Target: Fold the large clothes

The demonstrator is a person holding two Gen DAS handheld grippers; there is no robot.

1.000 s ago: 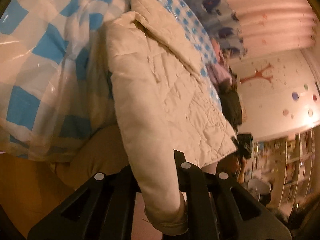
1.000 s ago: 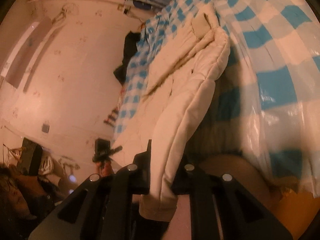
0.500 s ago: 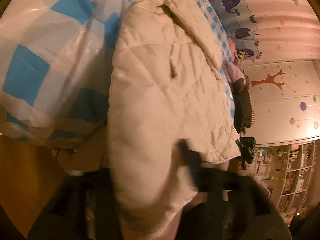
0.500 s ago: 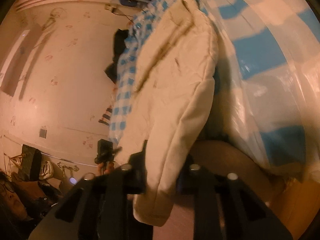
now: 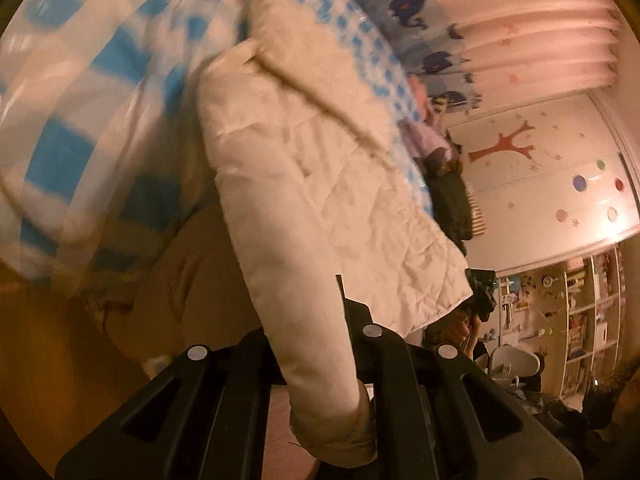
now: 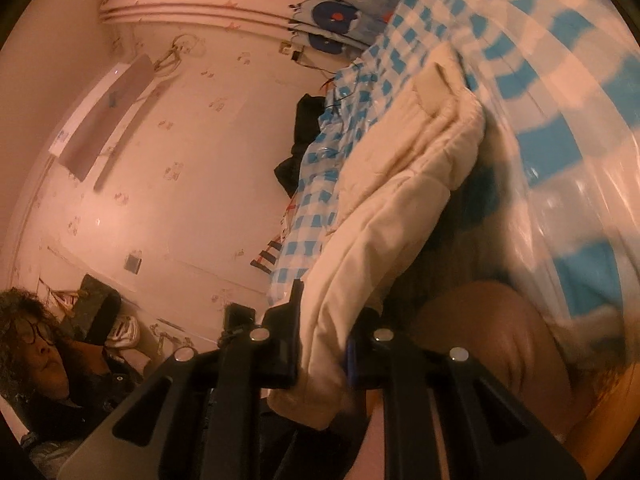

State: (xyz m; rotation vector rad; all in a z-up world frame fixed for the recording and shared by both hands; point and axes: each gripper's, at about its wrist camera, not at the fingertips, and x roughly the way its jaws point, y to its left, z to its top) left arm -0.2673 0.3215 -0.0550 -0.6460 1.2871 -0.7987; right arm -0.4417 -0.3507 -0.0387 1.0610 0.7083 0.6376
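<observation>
Our cream quilted jacket [image 5: 320, 184] sprawls up the frame's centre across the blue-checked bed cover [image 5: 80, 80]. Left tongs [image 5: 316, 364] just loosened, then re-clamped the cuff; right tongs [image 6: 324, 344] pinch the other sleeve, ready to fold.

One cream jacket [image 5: 328, 184], two grippers [image 5: 316, 364]

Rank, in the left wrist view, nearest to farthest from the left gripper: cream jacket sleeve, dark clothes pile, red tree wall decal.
1. Cream jacket sleeve, clamped in the left gripper.
2. Dark clothes pile, right of the checkered cover.
3. Red tree wall decal, far wall, upper right.
</observation>
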